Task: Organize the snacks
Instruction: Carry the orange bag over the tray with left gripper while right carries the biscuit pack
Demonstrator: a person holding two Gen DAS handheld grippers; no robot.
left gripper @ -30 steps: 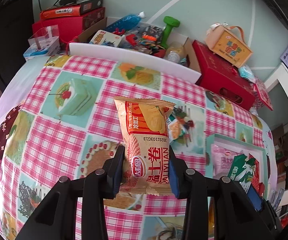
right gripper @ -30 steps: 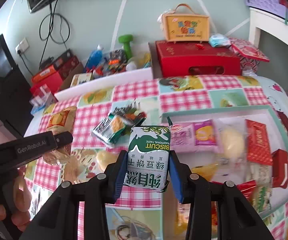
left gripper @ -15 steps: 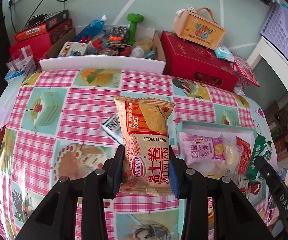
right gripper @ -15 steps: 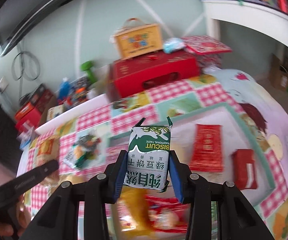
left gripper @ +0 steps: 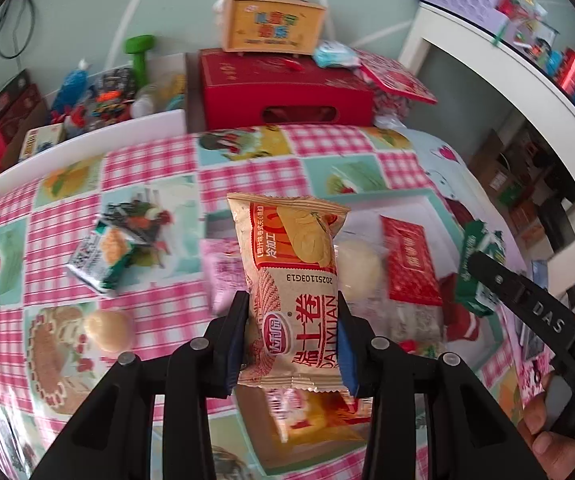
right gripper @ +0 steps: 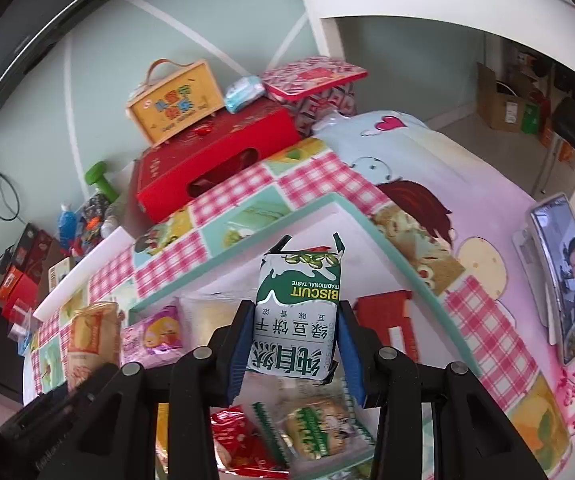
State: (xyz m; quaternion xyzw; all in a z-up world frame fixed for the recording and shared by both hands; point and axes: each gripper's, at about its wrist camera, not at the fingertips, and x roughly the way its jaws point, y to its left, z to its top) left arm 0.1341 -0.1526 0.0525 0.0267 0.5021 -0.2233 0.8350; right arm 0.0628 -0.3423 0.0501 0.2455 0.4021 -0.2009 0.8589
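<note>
We hold our left tool [left gripper: 292, 334] clamped on a tan egg-roll packet [left gripper: 293, 288], its blue pads pressing the lower half so the packet stands upright in the center of the left wrist view. Our right tool [right gripper: 293, 354] is likewise closed tight on a green and white biscuit packet [right gripper: 297, 312], gripped by its lower sides with the printed face toward the camera. Gripping low leaves the top of each packet free, which we judge should let it tip or drop cleanly into place.

Beyond the right tool, a white tray with a mint-green rim [right gripper: 351, 210] fills the middle of the frame; inside it lie a pink packet [right gripper: 152, 334], a red packet [right gripper: 387, 306] and more wrapped snacks at the bottom. The biscuit packet hangs above the tray's interior, apparently because that is where sorted snacks are gathered.

In the left wrist view the tray sits to the right of center, and the egg-roll packet hangs over its left edge. Outside it, at left, a green-wrapped snack [left gripper: 101, 258] and a round pale bun [left gripper: 107, 330] rest on the checked surface [left gripper: 147, 164], not yet collected. At the top, a red box [left gripper: 283, 92] carries a yellow handled case [left gripper: 273, 22].
</note>
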